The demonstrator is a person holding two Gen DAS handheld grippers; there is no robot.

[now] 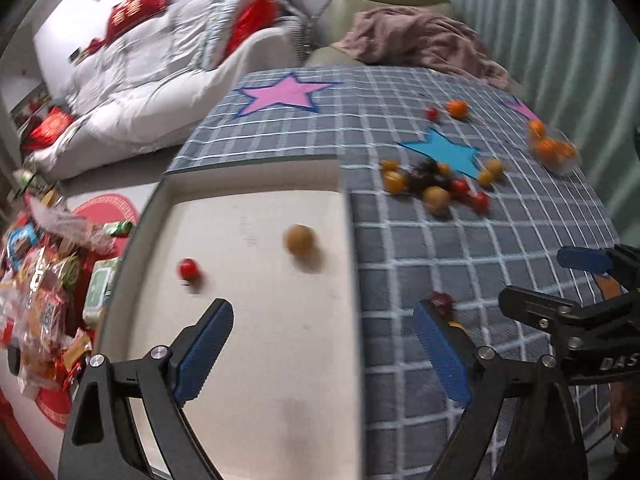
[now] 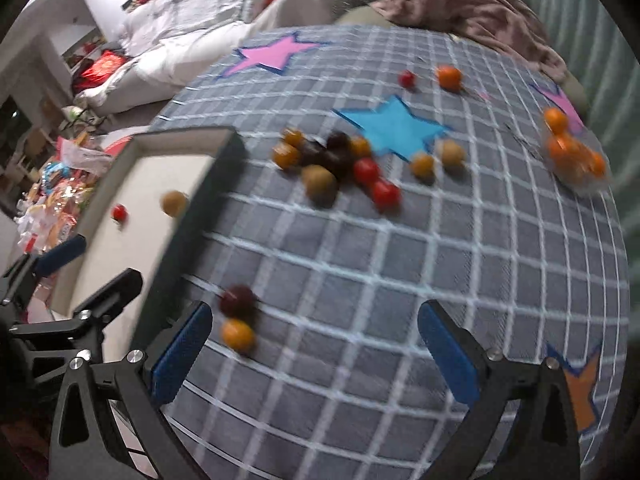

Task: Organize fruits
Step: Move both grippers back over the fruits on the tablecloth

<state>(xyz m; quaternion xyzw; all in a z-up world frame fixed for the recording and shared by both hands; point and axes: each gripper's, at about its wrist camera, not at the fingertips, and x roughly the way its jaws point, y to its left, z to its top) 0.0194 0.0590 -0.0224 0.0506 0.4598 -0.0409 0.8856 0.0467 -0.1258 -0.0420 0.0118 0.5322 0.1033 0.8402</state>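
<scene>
Holding both grippers above the checked cloth (image 2: 400,260), you are keeping each pair of jaws spread wide with nothing between the pads. Your left gripper (image 1: 324,344) is hanging over the right side of the white tray (image 1: 256,176), and your right gripper (image 2: 316,344) is hanging over bare cloth beside it.

Two fruits are lying inside the tray: one small red fruit (image 1: 188,269) and one tan round fruit (image 1: 299,240), well apart. Two more are sitting on the cloth just beside the tray's right wall, close to your right gripper's left finger: one dark red fruit (image 2: 239,300) and one orange-yellow fruit (image 2: 238,335), nearly touching.

Farther out, a blurred cluster (image 2: 340,168) of roughly a dozen mixed fruits is lying beside the blue star (image 2: 394,126); the blur is making an exact count impossible. Beyond it, one red fruit (image 2: 407,79) and one orange (image 2: 449,77) are sitting apart. At the far right, about four oranges are resting in a clear container (image 2: 580,168).
</scene>
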